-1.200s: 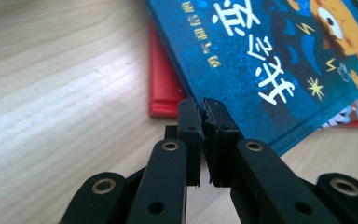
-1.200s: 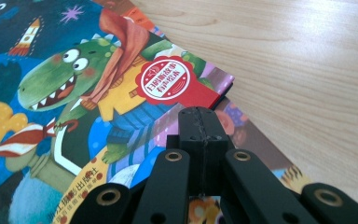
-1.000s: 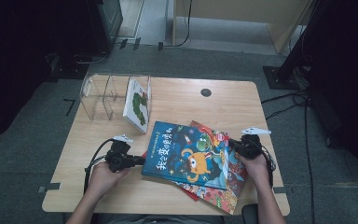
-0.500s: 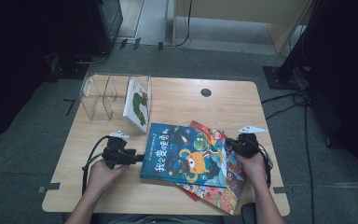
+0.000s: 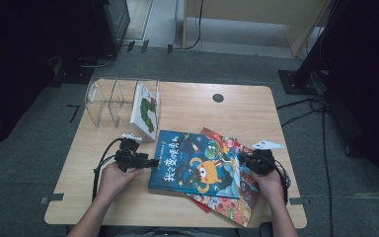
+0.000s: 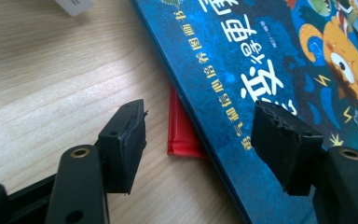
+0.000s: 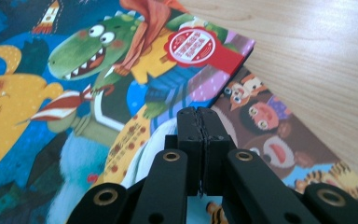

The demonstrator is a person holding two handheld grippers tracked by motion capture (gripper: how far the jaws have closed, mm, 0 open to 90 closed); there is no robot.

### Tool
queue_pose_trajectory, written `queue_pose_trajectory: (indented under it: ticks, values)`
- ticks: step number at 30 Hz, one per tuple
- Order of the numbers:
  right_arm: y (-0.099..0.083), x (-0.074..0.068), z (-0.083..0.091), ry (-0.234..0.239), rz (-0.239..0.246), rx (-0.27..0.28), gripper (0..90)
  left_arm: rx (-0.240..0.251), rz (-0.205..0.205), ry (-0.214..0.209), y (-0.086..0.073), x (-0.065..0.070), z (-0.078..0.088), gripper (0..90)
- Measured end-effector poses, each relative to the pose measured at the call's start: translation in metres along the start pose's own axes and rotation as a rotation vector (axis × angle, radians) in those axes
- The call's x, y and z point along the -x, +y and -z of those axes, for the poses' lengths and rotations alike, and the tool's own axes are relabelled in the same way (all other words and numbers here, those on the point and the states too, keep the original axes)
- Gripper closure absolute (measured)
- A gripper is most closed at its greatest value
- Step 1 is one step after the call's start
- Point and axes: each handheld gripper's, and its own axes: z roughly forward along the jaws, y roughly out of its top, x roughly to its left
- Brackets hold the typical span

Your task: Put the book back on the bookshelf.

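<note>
A blue picture book (image 5: 197, 165) lies flat on the wooden table (image 5: 192, 106), on top of a red-edged book (image 5: 227, 202) that sticks out below and to the right. My left gripper (image 5: 148, 162) is at the blue book's left edge. Its jaws have just been opening and now stand open (image 6: 200, 121). One jaw is over the bare wood and the other over the blue cover (image 6: 261, 56), with the red book's corner (image 6: 182, 135) between them, and the pads press on nothing. My right gripper (image 5: 249, 160) is shut (image 7: 199, 116) over the blue cover's right edge (image 7: 98, 70).
A clear acrylic organizer (image 5: 108, 98) stands at the back left, with a white caterpillar book (image 5: 145, 111) upright in its right slot. A round cable hole (image 5: 218, 98) is at the back. The lower book's cover with faces (image 7: 270, 130) shows beside bare wood.
The left gripper's jaws have spread apart at the blue book's left edge, and the hand has shifted a little. The right gripper has stayed put and shut.
</note>
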Motion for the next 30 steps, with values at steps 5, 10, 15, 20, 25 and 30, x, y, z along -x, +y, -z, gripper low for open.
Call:
queue_pose_trajectory:
  ticks: [5, 10, 15, 20, 25, 30]
  values:
    - [-0.005, -0.004, 0.005, -0.003, 0.006, 0.001, 88.8, 0.006, -0.012, 0.007, 0.004, 0.0, -0.004, 37.2]
    - [-0.009, -0.011, 0.007, -0.019, 0.027, -0.001, 89.0, 0.007, -0.02, 0.017, 0.007, -0.001, -0.01, 36.0]
    - [-0.01, -0.012, 0.008, -0.026, 0.032, -0.003, 89.1, 0.008, -0.022, -0.012, 0.008, -0.002, -0.014, 35.7]
    - [-0.011, -0.01, 0.008, -0.011, 0.029, 0.006, 88.9, -0.01, 0.017, -0.076, 0.007, -0.006, -0.02, 31.3]
    - [-0.011, -0.01, 0.008, -0.007, 0.027, 0.009, 88.9, 0.002, -0.013, -0.056, 0.006, -0.002, -0.021, 27.5]
    - [-0.013, -0.009, 0.01, 0.006, 0.02, 0.004, 88.3, -0.017, -0.026, -0.073, 0.008, 0.004, -0.025, 26.7]
